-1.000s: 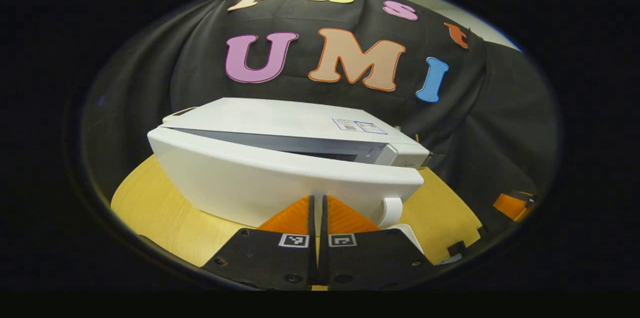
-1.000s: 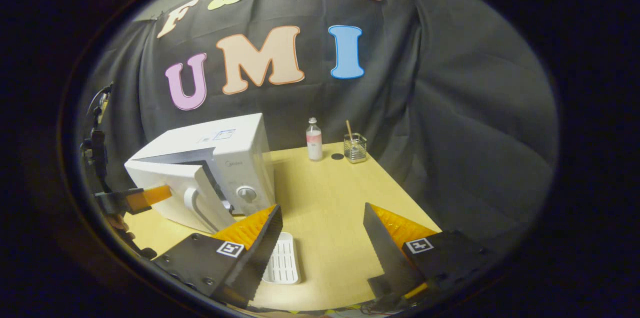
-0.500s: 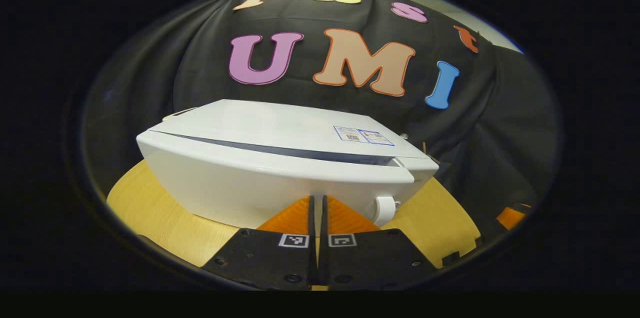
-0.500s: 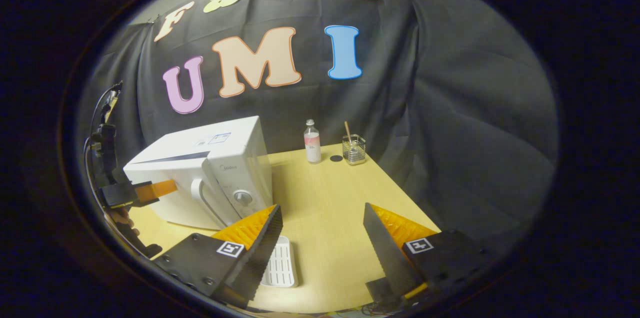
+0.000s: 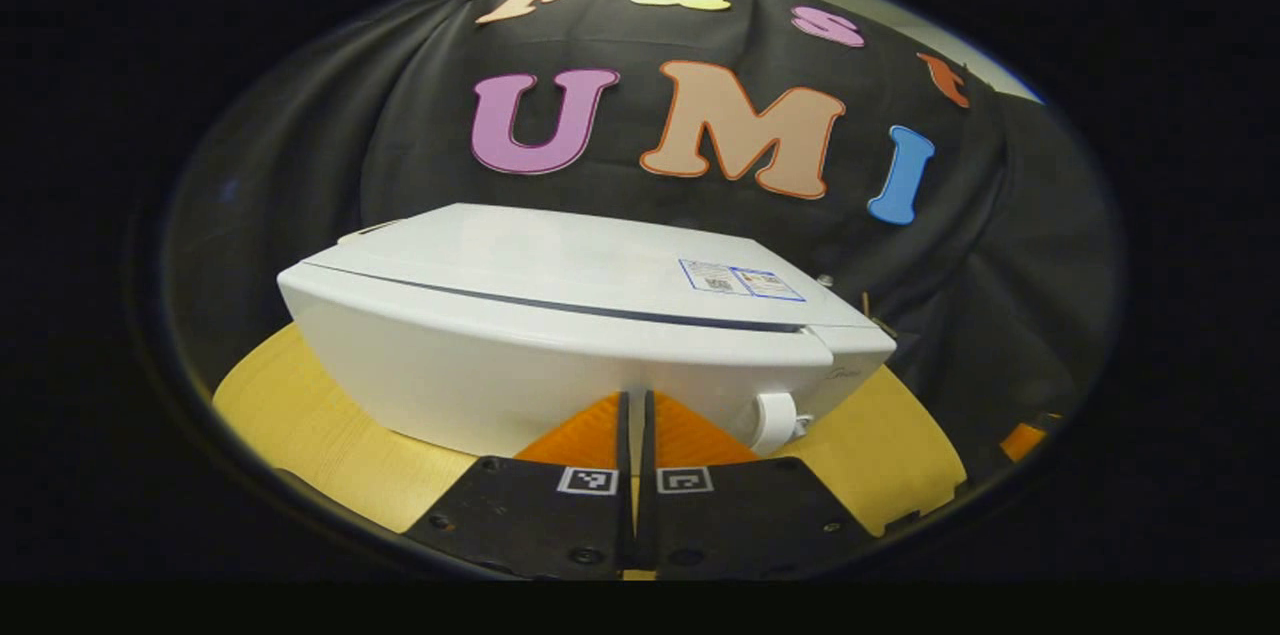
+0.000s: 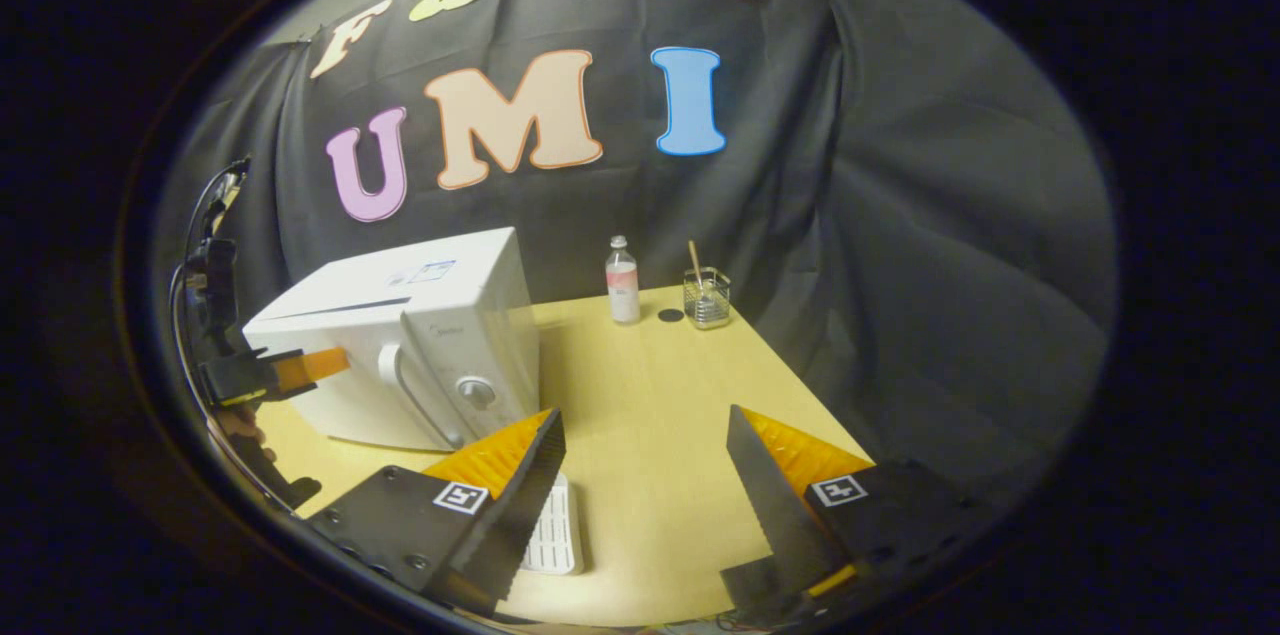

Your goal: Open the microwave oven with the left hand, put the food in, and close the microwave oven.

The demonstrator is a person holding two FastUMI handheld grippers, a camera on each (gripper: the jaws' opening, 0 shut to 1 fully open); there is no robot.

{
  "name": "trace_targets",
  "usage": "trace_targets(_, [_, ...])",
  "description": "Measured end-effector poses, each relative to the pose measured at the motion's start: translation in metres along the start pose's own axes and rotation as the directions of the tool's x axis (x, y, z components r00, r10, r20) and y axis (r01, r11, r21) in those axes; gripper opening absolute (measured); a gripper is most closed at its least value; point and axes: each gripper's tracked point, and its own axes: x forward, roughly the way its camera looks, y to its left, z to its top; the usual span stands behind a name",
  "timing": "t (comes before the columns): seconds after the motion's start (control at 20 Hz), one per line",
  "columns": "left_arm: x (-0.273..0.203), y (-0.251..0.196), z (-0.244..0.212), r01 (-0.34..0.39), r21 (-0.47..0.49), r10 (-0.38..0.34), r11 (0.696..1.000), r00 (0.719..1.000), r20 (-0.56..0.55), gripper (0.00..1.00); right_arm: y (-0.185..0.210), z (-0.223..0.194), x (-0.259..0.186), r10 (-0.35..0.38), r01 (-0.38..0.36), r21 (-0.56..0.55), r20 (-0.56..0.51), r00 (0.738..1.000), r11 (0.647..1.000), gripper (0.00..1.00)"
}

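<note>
**Door nearly home: left claw pressed to the microwave front**

Item: microwave oven [image 5: 560,335], white, standing toward the left edge of the tabletop [image 6: 660,395], its back to the booth wall. Long axis runs across the left gripper view. A thin dark seam along the top of the door suggests the door is at or just short of latched; the right gripper view shows the front face about flush with the body.

Item: left claw [image 5: 635,415]. Fingers clenched together, gripping nothing, tips against or just short of the lower door panel, left of the door handle [image 5: 772,420]. The oven lies dead ahead of it, so this is the nearer claw and, by judgement, the one to finish the push straight along its own axis. Seen in the right gripper view [image 6: 300,370], it points roughly level at the door's hinge side.

Item: right claw [image 6: 645,475]. Jaws spread wide, empty, hovering over the front of the tabletop, well apart from the oven. A white slatted tray [image 6: 555,535] lies beneath it.

Food: not visible; presumably inside.
</note>
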Motion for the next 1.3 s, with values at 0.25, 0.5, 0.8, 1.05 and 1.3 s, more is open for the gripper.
trace_targets(0.25, [0.001, 0.000, 0.002, -0.004, 0.001, 0.004, 1.000, 1.000, 0.011, 0.00, -0.001, -0.003, 0.008, 0.001, -0.001, -0.002, -0.014, 1.000, 1.000, 1.00])
trace_targets(0.5, [0.002, 0.000, 0.003, -0.011, -0.011, 0.011, 1.000, 1.000, 0.020, 0.00, 0.003, -0.001, 0.013, 0.018, -0.018, 0.007, -0.017, 1.000, 1.000, 0.94])
trace_targets(0.8, [0.009, -0.002, 0.005, -0.012, -0.018, 0.012, 1.000, 0.999, 0.040, 0.00, -0.003, 0.009, 0.020, 0.008, -0.007, 0.086, -0.008, 1.000, 0.996, 0.94])
trace_targets(1.05, [0.014, 0.000, 0.003, -0.002, -0.016, 0.003, 1.000, 1.000, 0.031, 0.00, -0.006, 0.020, 0.019, 0.005, -0.006, 0.069, 0.021, 1.000, 0.998, 0.94])
trace_targets(1.3, [0.014, -0.002, 0.001, 0.003, 0.006, -0.003, 1.000, 1.000, 0.022, 0.00, -0.003, 0.034, 0.017, 0.033, -0.036, 0.056, 0.054, 0.998, 0.998, 0.93])
